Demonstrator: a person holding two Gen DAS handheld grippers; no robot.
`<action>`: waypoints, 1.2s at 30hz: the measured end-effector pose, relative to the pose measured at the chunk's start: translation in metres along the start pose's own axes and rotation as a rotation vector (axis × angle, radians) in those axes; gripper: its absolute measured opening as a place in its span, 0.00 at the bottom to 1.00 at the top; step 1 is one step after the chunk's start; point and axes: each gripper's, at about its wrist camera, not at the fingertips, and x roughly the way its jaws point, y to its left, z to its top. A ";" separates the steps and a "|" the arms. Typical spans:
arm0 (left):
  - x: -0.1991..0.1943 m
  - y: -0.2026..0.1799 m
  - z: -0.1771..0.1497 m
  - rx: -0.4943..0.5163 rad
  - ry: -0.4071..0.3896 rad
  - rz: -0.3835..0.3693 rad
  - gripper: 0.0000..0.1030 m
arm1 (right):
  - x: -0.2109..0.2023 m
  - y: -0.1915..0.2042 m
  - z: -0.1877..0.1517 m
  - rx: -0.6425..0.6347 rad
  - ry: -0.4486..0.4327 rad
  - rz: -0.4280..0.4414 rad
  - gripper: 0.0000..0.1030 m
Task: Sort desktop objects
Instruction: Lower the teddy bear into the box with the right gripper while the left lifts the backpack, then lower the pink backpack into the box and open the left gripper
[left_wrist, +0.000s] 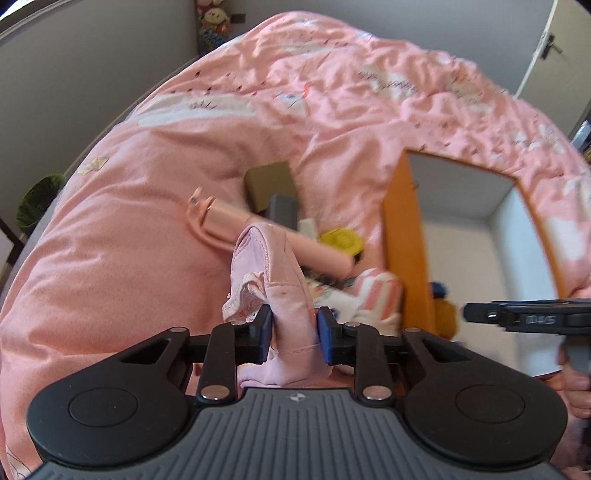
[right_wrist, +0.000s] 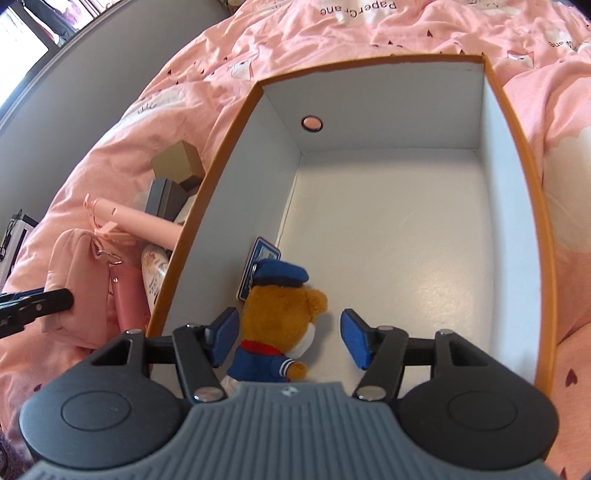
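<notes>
My left tongs pinch a soft pink fabric pouch left of the orange-walled box; my right tongs gape around the plush bear lying near its smooth white left wall.

Black linkage arms with silver rivets, blue-padded jaws, ribbed grey housing.

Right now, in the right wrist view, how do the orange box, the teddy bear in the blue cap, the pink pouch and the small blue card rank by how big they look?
1. Orange box, by far.
2. Teddy bear and pink pouch: they look alike, and the pouch is partly hidden, so I won't rank them.
3. Blue card, partly behind the bear.
</notes>
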 end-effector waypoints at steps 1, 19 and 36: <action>-0.008 -0.005 0.003 0.006 -0.021 -0.028 0.28 | -0.002 0.001 0.001 -0.004 -0.010 -0.001 0.61; 0.065 -0.138 0.080 0.143 -0.098 -0.294 0.28 | -0.025 -0.018 0.022 -0.077 -0.099 -0.031 0.52; 0.165 -0.184 0.075 0.333 0.111 -0.068 0.32 | 0.026 -0.035 0.052 -0.106 -0.009 -0.016 0.45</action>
